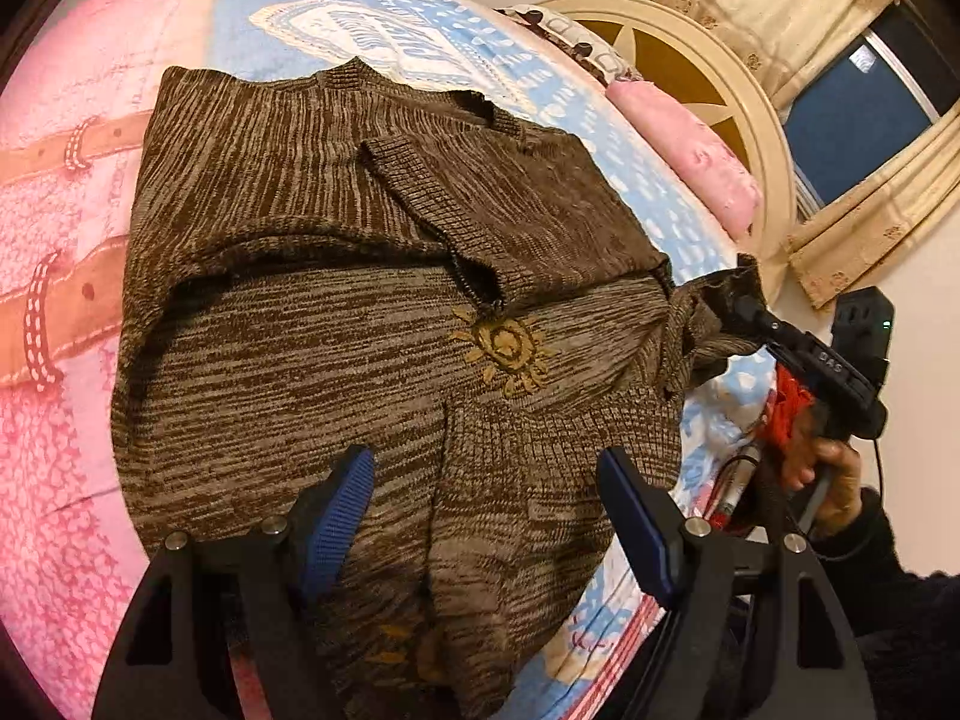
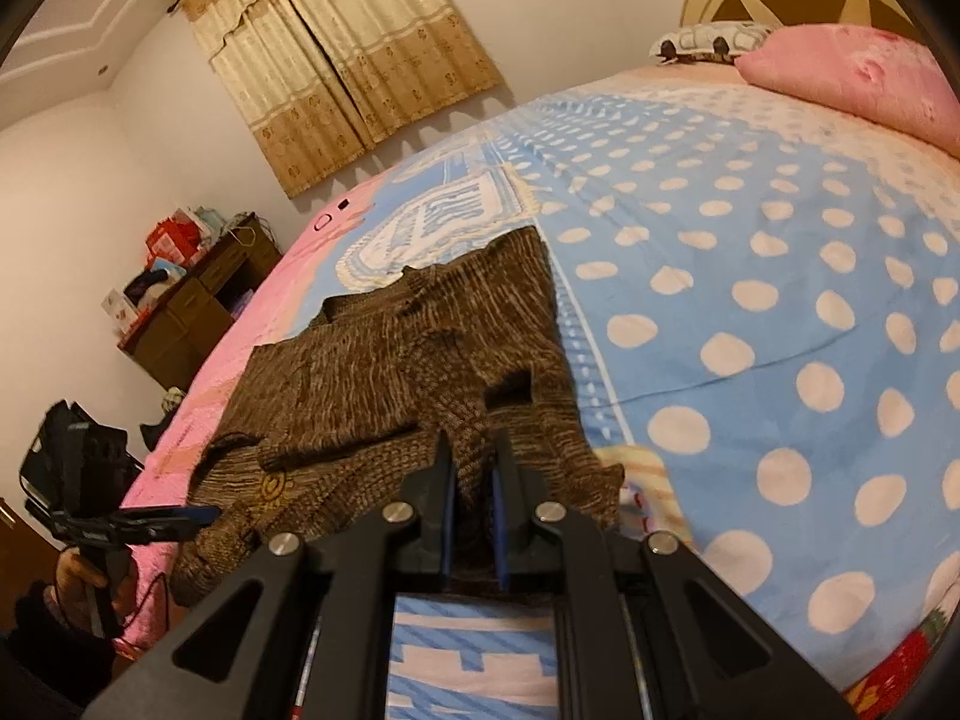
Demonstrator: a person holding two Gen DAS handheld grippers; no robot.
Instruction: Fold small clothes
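A brown marled knit sweater [image 1: 336, 324] with a yellow sun motif [image 1: 507, 348] lies on the bed, one sleeve folded across its chest. My left gripper [image 1: 486, 480] is open just above the sweater's lower part, holding nothing. My right gripper [image 2: 474, 468] is shut on a bunched edge of the sweater [image 2: 420, 372]; in the left wrist view it [image 1: 744, 300] pinches the cloth at the garment's right side. The left gripper also shows at the left of the right wrist view [image 2: 198, 516].
The bedspread is pink [image 1: 54, 300] on one side and blue with white dots [image 2: 780, 300] on the other. A pink pillow [image 2: 852, 72] and the round headboard [image 1: 750, 120] lie at the far end. A dark desk [image 2: 198, 300] stands by the curtained wall.
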